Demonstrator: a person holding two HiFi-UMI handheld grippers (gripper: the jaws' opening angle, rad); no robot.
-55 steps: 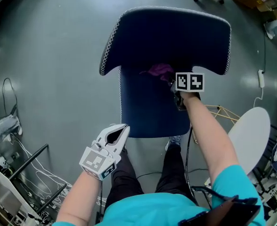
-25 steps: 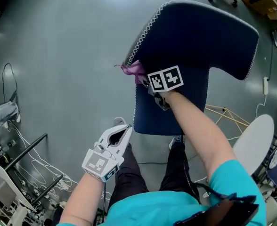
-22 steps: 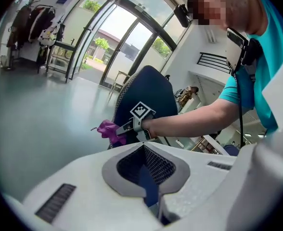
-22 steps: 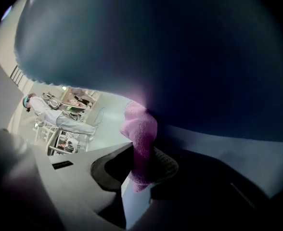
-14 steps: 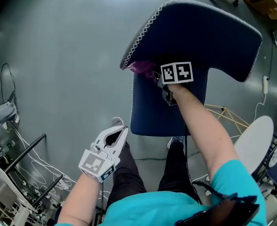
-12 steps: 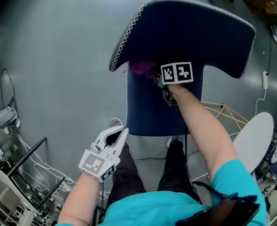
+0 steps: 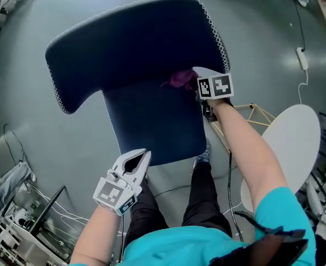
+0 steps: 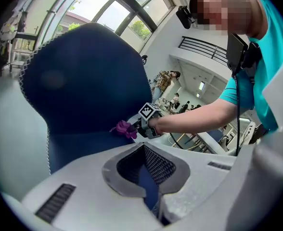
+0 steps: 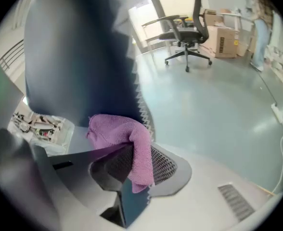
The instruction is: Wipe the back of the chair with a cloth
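The dark blue chair [image 7: 135, 49] with white edge stitching fills the upper middle of the head view, its back [image 7: 152, 121] facing me. My right gripper [image 7: 193, 85] is shut on a purple cloth [image 7: 181, 79] and presses it against the right side of the chair back, near the stitched edge. The cloth [image 9: 127, 143] drapes over the jaws beside the chair [image 9: 79, 61] in the right gripper view. My left gripper [image 7: 135, 162] hangs shut and holds nothing below the chair back; its view shows the chair [image 8: 83, 90], the cloth [image 8: 124, 128] and the right gripper [image 8: 137, 127].
A round white table [image 7: 288, 148] stands right of my arm, with a yellow wire frame [image 7: 251, 115] beside it. Cables and metal racks [image 7: 24, 220] lie at lower left. An office chair [image 9: 187, 30] and cardboard boxes [image 9: 223, 32] stand far across the grey floor.
The chair has swung round, so its wide top now lies left. My right gripper with the cloth has gone from the chair's left edge to its right edge. The left gripper stayed put.
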